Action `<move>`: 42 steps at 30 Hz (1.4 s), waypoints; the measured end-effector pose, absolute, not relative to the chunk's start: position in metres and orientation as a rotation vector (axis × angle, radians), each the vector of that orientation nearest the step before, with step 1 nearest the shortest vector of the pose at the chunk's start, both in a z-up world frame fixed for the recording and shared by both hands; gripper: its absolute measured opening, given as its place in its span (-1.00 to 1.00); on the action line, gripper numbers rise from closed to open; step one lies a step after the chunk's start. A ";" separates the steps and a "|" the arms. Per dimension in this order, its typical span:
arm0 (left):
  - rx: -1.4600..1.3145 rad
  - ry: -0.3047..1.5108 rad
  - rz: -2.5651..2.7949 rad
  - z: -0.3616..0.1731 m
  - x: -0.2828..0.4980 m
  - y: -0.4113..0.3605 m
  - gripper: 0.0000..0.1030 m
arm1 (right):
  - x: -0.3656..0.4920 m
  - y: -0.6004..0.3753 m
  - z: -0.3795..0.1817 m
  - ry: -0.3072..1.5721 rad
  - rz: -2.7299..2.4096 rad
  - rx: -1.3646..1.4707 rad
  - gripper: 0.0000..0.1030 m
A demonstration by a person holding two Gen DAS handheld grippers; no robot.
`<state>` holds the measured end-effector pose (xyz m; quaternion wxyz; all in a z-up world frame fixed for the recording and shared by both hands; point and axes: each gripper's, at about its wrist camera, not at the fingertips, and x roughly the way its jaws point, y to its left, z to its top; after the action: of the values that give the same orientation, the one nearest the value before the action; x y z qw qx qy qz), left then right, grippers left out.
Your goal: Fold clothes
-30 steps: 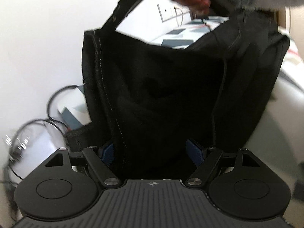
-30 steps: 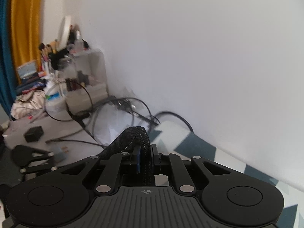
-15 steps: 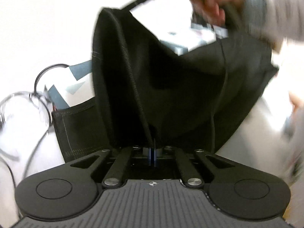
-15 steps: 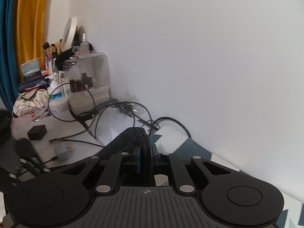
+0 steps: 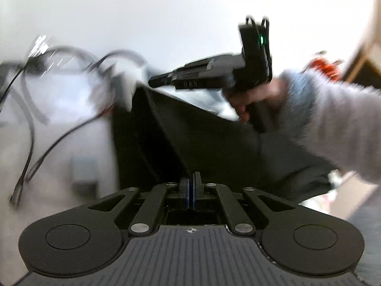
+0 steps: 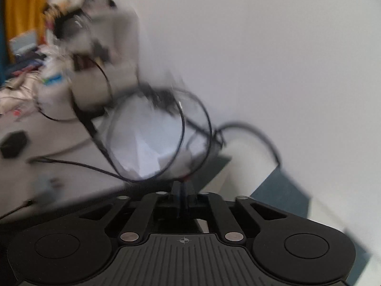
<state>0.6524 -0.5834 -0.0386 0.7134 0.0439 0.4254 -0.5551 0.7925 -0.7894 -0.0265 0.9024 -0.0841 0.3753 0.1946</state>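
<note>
The left gripper point(image 5: 190, 190) has its jaws pressed together on an edge of the black garment point(image 5: 190, 143), which rises from the pads as a taut sheet toward the right gripper point(image 5: 207, 76), held in a hand point(image 5: 247, 100) with a fuzzy grey sleeve point(image 5: 333, 124); in the right wrist view the right jaws are fully closed, and whether cloth sits between them cannot be told through the blur, though the garment's upper corner appears to run up to them. The step looks like spreading the garment between two held corners before laying it down; done well, both grips hold firm, the two corners keep level and the cloth stays stretched without twist, so it lands flat and clear of the clutter. Below lies a pale tabletop point(image 6: 71, 147) strewn with black cables point(image 6: 181, 124), a clear plastic bag point(image 6: 147, 147) and a small black box point(image 6: 13, 143); a blurred organiser point(image 6: 104, 47) stands against the white wall point(image 6: 262, 47), with a yellow curtain point(image 6: 23, 7) at far left.
</note>
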 end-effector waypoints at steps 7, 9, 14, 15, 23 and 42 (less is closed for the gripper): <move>0.179 0.934 -1.108 -0.044 0.646 -0.569 -0.84 | 0.802 -0.796 -0.047 0.781 0.262 0.029 -0.59; 0.114 0.931 -1.048 -0.032 0.652 -0.559 -0.79 | 0.782 -0.813 -0.035 0.736 0.262 0.102 -0.46; -0.249 1.047 -0.936 -0.022 0.659 -0.529 -0.78 | 0.697 -0.902 -0.009 0.632 0.123 0.420 -0.41; -0.350 1.097 -0.941 -0.028 0.656 -0.526 -0.78 | 0.673 -0.924 -0.007 0.607 0.075 0.510 -0.38; -0.401 1.257 -0.930 -0.072 0.625 -0.560 -0.39 | 0.483 -1.022 -0.019 0.547 -0.297 0.826 -0.38; -0.459 1.170 -0.713 -0.083 0.641 -0.574 -0.92 | 0.351 -1.025 -0.072 0.499 -0.480 1.096 -0.29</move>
<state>0.6407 -0.5742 -0.0833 0.7504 -0.2099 0.5353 -0.3261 0.3507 -1.0247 -0.0724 0.7970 0.5106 0.2326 -0.2234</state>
